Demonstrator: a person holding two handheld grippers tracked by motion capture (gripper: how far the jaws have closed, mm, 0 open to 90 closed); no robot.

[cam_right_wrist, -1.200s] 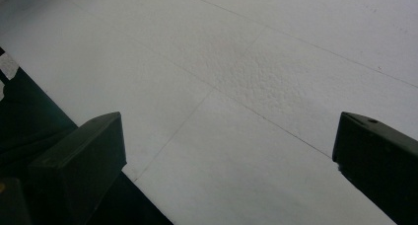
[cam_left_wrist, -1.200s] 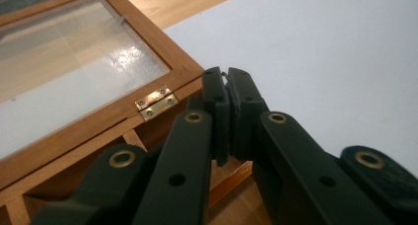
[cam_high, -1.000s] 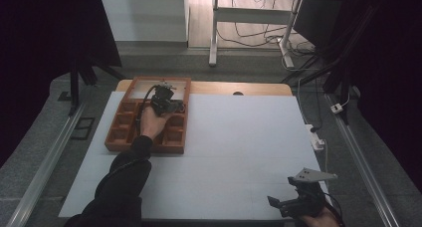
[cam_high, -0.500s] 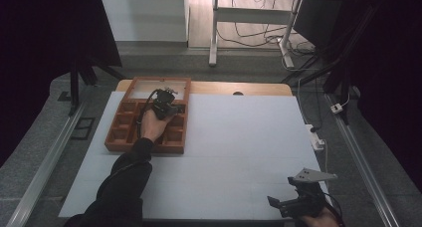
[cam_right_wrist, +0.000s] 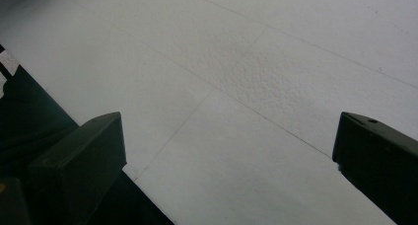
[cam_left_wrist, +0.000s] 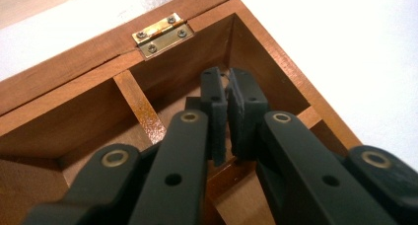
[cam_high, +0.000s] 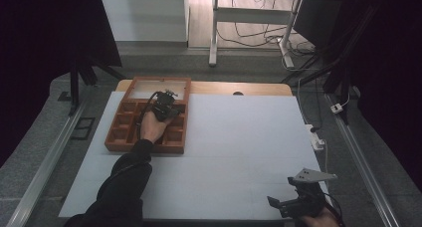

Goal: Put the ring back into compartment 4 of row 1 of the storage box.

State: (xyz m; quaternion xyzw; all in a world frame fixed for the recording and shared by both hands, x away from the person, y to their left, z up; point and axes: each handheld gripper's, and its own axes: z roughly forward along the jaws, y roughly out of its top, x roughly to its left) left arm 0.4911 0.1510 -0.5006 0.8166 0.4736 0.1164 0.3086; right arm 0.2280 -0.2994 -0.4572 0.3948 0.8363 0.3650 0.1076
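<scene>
Wooden compartment box sits on the left part of the white sheet that covers the table, its glazed lid thrown open and lying flat behind it, toward the far edge. Brass hinge joins the lid to the back wall.

Left hand reaches over the box from the near side, dark sleeve trailing back to the bottom edge. Left gripper is dipped into the back row of compartments, at the right-hand end of the box. From its own camera the tips point down into the corner compartment below the hinge, with a wooden divider just to the side. The jaws stand nearly together, a thin slit between the pads; they have just been easing apart a little. Nothing is visible between them. Whether the tips touch the compartment floor I cannot tell.

Right gripper is well apart from the box, at the near right corner of the sheet, grey three-cornered plate on top. Its jaws stand wide apart, with bare white sheet showing between them and nothing held.

Far side of the table: strip of bare wood tabletop beyond the sheet.
</scene>
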